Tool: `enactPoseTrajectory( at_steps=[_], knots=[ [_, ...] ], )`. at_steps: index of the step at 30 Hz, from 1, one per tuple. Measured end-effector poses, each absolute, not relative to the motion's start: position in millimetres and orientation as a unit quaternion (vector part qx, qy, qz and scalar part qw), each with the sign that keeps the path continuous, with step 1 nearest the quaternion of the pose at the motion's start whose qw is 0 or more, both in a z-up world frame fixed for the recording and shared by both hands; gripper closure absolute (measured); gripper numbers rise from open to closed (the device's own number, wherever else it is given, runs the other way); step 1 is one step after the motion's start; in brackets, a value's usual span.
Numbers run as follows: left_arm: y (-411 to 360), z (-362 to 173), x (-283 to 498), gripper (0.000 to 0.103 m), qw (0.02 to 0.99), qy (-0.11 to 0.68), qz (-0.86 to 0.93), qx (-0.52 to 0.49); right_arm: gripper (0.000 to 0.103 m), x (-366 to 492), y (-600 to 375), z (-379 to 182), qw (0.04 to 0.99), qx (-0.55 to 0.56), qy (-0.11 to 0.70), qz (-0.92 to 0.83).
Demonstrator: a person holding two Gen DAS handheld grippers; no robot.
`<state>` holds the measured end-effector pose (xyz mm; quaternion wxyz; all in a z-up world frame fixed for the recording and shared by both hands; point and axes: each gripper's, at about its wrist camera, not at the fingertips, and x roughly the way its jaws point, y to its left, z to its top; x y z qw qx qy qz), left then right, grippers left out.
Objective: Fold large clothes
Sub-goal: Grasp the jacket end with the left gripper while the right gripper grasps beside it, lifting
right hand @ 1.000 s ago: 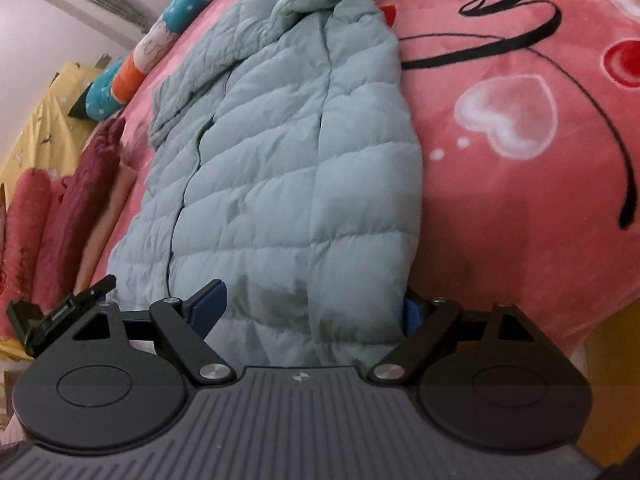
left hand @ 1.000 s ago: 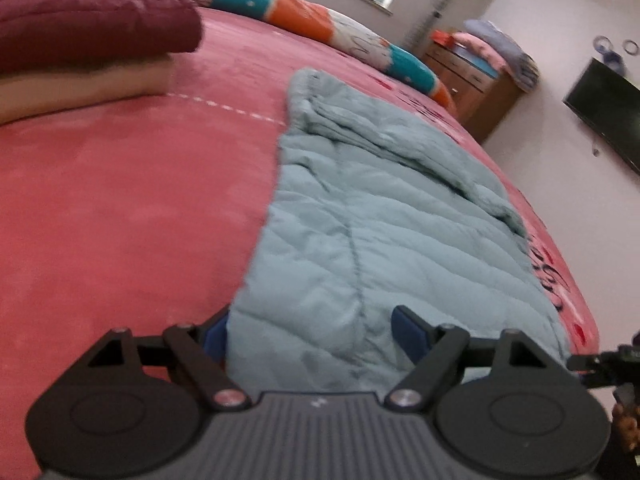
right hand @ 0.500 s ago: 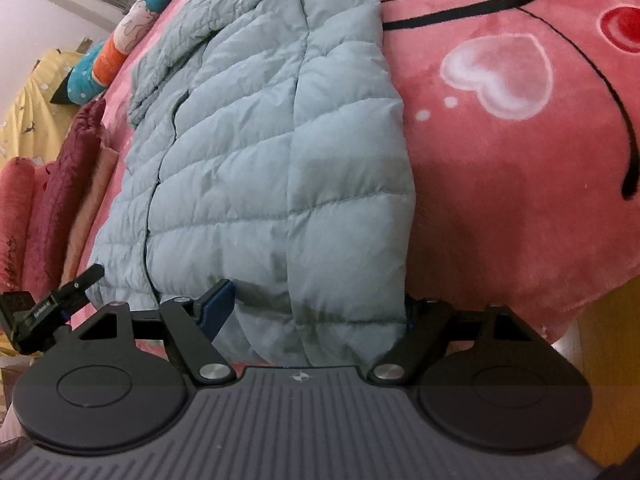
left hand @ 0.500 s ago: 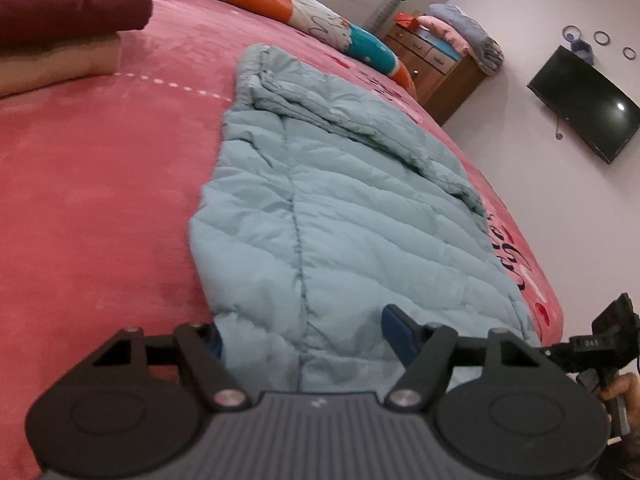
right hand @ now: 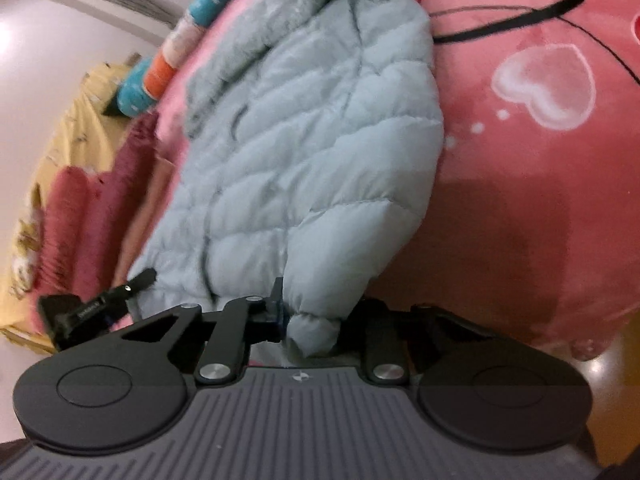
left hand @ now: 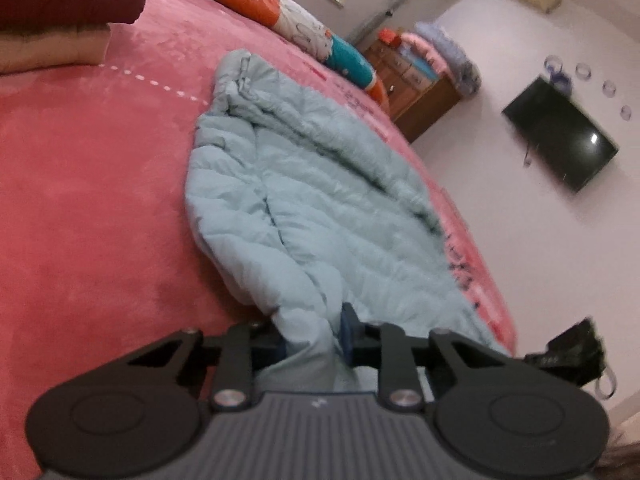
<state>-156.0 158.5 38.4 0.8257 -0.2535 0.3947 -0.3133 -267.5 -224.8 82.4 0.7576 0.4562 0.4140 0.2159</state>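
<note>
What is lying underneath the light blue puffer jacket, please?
The puffer jacket lies on the pink bedspread, which shows all around it. Whatever sits directly beneath the jacket is covered.

Little can be read. A small pale logo mark sits at the middle of the ribbed grey housing of the left hand-held gripper (left hand: 309,335), and the same mark on the right hand-held gripper (right hand: 308,322); neither shows letters. In the right wrist view a tiny white label on the black device (right hand: 96,307) at 9 o'clock is too blurred to read. Black cursive script loops across the pink plush bedspread with white hearts (right hand: 552,184) at 1 o'clock, illegible.
</note>
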Motion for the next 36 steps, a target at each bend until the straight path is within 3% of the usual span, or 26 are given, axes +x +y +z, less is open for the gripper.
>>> enactPoseTrajectory(
  at_steps=[8, 22, 28, 36],
  knots=[
    [168, 58, -146, 0.084, 0.812, 0.356, -0.315, -0.338, 0.083, -266, -241, 82, 0.725, 0.556, 0.319, 0.25],
    [141, 115, -58, 0.084, 0.831, 0.293, -0.303, -0.364, 0.083, -187, -277, 124, 0.709, 0.628, 0.114, 0.3],
    [130, 122, -1, 0.084, 0.842, 0.294, -0.27, -0.363, 0.083, -149, -290, 110, 0.697, 0.658, 0.059, 0.28],
    [107, 112, 68, 0.084, 0.856, 0.312, -0.23, -0.341, 0.083, -85, -299, 89, 0.693, 0.674, 0.043, 0.253]
  ],
)
